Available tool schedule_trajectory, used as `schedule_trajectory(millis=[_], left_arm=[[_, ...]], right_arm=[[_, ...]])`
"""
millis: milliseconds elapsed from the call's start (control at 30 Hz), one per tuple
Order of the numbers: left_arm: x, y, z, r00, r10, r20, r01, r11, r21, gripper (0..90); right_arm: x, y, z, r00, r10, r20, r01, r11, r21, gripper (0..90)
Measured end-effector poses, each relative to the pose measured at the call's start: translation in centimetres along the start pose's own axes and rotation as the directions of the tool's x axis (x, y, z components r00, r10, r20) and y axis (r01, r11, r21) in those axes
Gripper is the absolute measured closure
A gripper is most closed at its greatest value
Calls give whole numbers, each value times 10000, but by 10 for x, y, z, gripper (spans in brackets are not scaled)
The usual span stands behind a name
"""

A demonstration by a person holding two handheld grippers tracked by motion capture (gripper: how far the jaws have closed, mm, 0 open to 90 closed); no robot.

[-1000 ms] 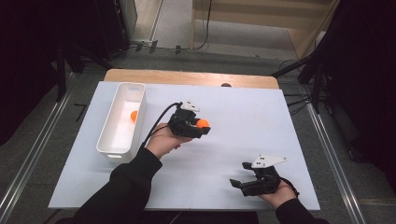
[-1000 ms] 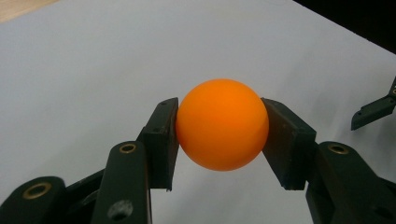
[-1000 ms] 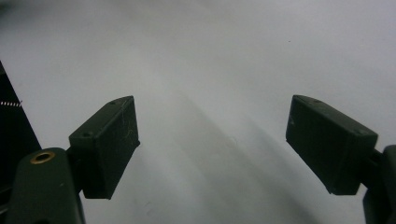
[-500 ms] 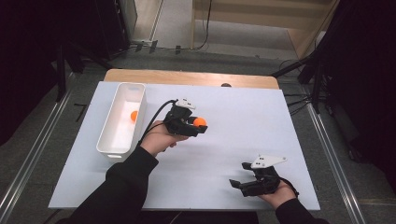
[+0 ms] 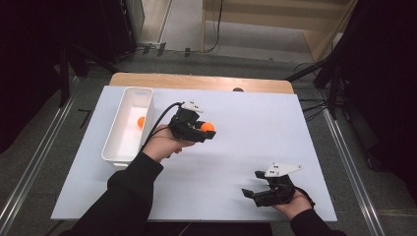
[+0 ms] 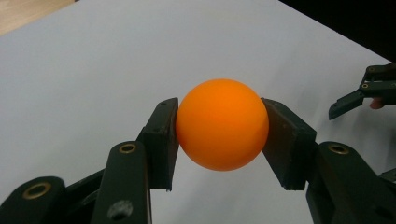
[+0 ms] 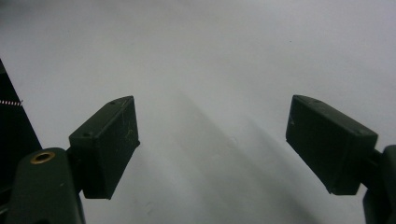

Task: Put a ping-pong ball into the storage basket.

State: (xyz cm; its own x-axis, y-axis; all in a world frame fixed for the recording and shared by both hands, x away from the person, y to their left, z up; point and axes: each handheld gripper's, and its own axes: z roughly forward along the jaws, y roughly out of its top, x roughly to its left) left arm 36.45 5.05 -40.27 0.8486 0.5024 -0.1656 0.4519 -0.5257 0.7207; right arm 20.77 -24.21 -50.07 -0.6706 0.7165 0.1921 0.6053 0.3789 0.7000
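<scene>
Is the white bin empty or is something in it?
Not empty. The high view shows one orange ball lying inside the bin, near its far end.

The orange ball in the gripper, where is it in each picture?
High view: held orange ball near the middle, right of the white bin.
Left gripper view: ball centre, between the jaws.
Right gripper view: not there.
Shared landmark: white table.

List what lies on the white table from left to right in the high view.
White bin → orange ball inside it → left gripper clamping a second orange ball → right gripper, jaws open and empty.
</scene>
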Motion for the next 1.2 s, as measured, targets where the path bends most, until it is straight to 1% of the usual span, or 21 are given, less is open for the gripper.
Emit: schedule_trajectory(millis=[33,133,300,333,433,467,533,633,767,900,933,1067,1200], left_arm=[[1,0,-1,10000,-49,8,49,9999,-93,500],[3,0,-4,10000,-51,-7,51,9999,-108,501],[6,1,-10,9999,-101,-11,101,9997,-239,500],[6,1,-11,10000,-55,-21,55,9997,-239,500],[7,2,-14,9999,-101,-45,99,9993,-360,500],[7,2,-15,9999,-106,-55,104,9992,-378,500],[8,2,-16,9998,-153,-99,149,9990,-428,500],[8,2,-17,9998,-106,-155,99,9990,-442,500],[10,2,-20,9997,-167,-152,159,9984,-536,500],[11,2,-24,9995,-230,-225,217,9981,-584,500],[12,1,-25,9995,-188,-234,174,9980,-606,500],[14,1,-30,9991,-304,-297,284,9974,-668,500],[16,0,-34,9986,-298,-444,266,9972,-703,500]], right_arm=[[0,0,0,10000,-3,1,3,10000,1,156],[0,0,0,10000,-29,6,29,10000,25,156],[-1,0,0,10000,97,24,-97,9999,47,156],[-2,0,0,10000,61,31,-61,10000,25,156],[-3,1,0,9999,136,0,-136,9999,-63,156],[-5,2,0,10000,31,13,-31,9999,-116,156],[-5,3,1,9999,135,-27,-135,9998,-110,156],[-6,3,2,9999,138,5,-137,9999,-65,156],[-7,2,2,9998,214,2,-214,9998,-65,156],[-7,2,2,9997,244,48,-244,9997,-24,156],[-8,2,2,9998,204,83,-204,9998,-58,156],[-10,2,1,9995,299,85,-299,9996,22,156],[-10,1,1,9996,265,115,-265,9996,38,156]])
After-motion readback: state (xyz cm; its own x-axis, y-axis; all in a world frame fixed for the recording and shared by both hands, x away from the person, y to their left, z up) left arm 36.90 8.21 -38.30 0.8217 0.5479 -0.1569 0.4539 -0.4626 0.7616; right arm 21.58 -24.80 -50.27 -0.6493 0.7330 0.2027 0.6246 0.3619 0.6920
